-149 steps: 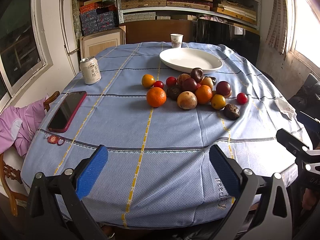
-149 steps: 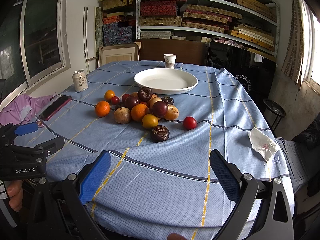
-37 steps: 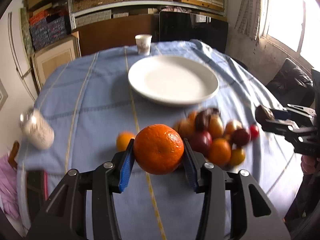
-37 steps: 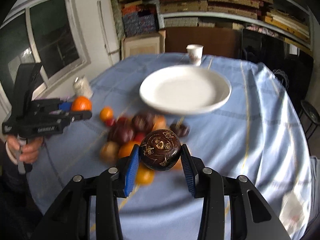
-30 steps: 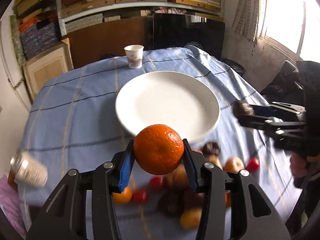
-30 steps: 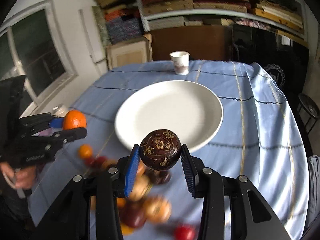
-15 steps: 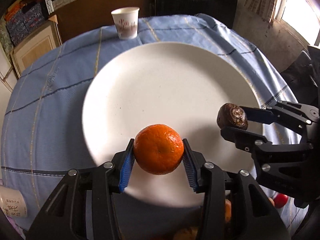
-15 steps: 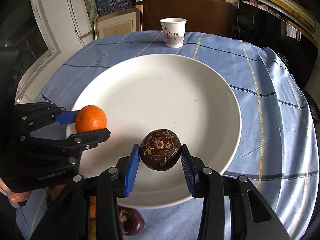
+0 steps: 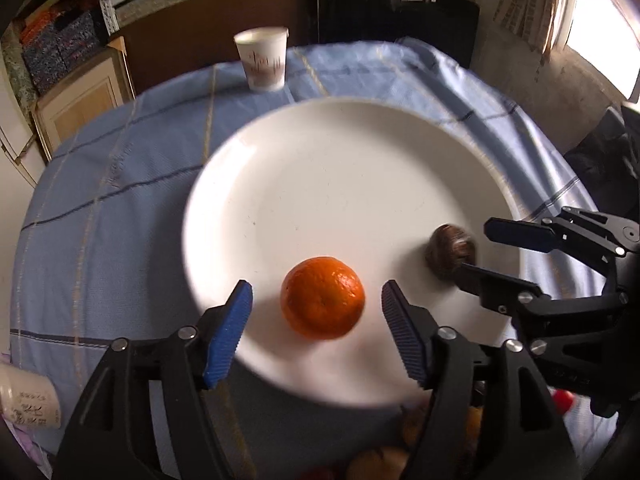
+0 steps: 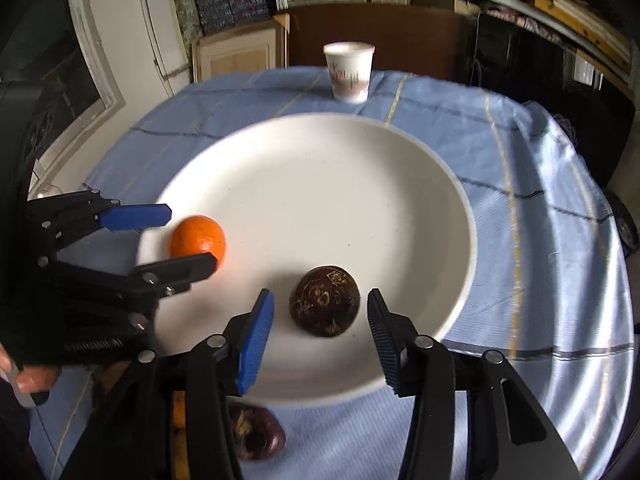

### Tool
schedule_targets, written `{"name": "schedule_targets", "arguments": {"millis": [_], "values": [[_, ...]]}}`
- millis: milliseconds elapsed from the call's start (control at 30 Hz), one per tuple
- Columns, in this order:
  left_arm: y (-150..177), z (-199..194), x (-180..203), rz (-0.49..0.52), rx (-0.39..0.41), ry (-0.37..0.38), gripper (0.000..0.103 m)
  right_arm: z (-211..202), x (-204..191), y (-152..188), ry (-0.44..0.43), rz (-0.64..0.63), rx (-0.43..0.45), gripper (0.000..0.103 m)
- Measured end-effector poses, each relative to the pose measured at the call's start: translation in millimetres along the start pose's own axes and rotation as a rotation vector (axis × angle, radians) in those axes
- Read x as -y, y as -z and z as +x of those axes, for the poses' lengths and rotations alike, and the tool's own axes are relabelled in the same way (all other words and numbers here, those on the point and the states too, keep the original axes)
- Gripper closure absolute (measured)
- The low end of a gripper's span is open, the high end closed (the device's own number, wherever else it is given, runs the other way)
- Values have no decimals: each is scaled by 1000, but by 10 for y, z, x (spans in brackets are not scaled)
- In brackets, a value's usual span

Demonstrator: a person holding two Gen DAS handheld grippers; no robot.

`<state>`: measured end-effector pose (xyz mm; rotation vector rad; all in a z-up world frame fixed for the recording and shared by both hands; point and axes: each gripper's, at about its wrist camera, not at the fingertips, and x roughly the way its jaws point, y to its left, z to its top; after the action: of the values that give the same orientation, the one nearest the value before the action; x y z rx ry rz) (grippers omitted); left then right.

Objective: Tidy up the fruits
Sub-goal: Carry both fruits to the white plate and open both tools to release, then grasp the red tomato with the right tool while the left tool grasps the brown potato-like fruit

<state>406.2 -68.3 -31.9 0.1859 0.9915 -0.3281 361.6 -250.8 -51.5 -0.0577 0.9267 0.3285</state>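
Both tools [image 9: 316, 328] [image 10: 320, 328] just opened, orange [image 9: 322, 297] and dark fruit [image 10: 325, 301] loose on plate [image 9: 340, 152].

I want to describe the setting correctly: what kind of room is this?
Probably a room in a home that also serves as storage. A table under a blue checked cloth holds a white plate and a paper cup, and shelves packed with boxes fill the wall behind.
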Motion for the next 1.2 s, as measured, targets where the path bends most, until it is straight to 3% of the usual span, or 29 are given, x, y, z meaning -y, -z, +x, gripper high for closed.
{"name": "schedule_targets", "arguments": {"millis": [100,233,467,700,867,1200], "values": [[114,-377,-53,-21,81,-23,22,-398,16,127,1,10,73,48],[501,-861,-96,-37,163,-49,7,-923,78,551,9,43,163,42],[1455,-1308,-87,-83,208,7,7,-1149,198,1418,48,145,143,42],[2133,-1237,81,-82,166,78,7,-985,57,1714,26,137,95,42],[2269,-1111,177,-80,130,49,7,-918,-83,1727,53,97,90,45],[2278,-1096,128,-110,119,69,7,-835,-79,1719,63,101,64,64]]}}
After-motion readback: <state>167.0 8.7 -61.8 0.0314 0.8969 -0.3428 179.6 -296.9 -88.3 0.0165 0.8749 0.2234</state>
